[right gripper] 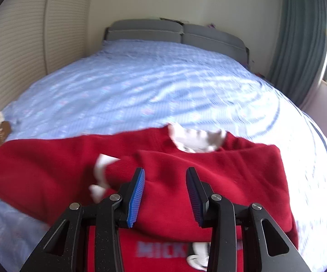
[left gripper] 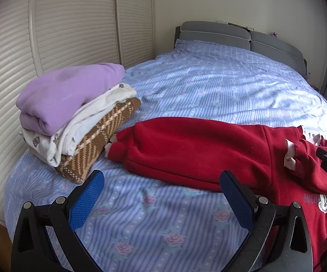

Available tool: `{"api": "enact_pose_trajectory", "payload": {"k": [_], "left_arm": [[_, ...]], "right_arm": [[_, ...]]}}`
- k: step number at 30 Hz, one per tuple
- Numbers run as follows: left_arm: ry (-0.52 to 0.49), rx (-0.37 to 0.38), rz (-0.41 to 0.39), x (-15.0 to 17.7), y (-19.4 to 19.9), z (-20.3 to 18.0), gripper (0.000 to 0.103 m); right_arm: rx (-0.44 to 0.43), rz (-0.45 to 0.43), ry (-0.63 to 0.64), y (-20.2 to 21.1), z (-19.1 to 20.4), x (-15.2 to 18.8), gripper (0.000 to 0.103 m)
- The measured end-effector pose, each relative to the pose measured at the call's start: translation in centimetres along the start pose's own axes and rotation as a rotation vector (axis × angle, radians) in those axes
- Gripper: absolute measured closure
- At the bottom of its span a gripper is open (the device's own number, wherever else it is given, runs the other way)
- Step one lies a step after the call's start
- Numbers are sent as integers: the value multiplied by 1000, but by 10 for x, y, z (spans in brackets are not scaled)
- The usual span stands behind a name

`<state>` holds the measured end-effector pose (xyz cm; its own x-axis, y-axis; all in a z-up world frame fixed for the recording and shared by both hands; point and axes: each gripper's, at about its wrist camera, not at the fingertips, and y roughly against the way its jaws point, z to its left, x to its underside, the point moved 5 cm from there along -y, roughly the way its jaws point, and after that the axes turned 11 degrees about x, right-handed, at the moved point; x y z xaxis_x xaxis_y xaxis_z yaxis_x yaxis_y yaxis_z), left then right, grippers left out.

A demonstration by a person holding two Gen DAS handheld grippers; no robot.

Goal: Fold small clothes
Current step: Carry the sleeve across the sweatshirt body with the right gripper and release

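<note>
A red garment point(left gripper: 197, 149) lies across the near part of the bed point(left gripper: 208, 83), beside a stack point(left gripper: 72, 117) of folded clothes. The left gripper point(left gripper: 161, 192) hangs wide over bare sheet; the right gripper point(right gripper: 165, 195), half-spread and holding nothing, hovers over the garment.

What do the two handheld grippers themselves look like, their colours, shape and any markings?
Both the left gripper and the right gripper have matte black angular frames with triangular cutouts and round silver pivot pins. Each finger carries a flat blue textured pad. No cables or sleeves are visible, and no markings show in their own wrist views.
</note>
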<state>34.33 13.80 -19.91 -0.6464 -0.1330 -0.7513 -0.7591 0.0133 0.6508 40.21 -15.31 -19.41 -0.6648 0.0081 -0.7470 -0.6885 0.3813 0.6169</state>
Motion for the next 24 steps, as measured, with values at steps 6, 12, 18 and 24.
{"api": "enact_pose_trajectory", "payload": {"k": [6, 12, 18, 24], "left_arm": [[-42, 10, 15, 6, -4, -25, 0], [-49, 37, 17, 10, -6, -37, 0], [18, 74, 0, 8, -14, -5, 0], [188, 127, -14, -1, -32, 66, 4]], "right_arm": [[25, 189, -2, -40, -28, 31, 65], [-33, 156, -4, -23, -36, 35, 64], [-88, 47, -42, 25, -31, 28, 46], [-181, -63, -27, 79, 31, 13, 40]]}}
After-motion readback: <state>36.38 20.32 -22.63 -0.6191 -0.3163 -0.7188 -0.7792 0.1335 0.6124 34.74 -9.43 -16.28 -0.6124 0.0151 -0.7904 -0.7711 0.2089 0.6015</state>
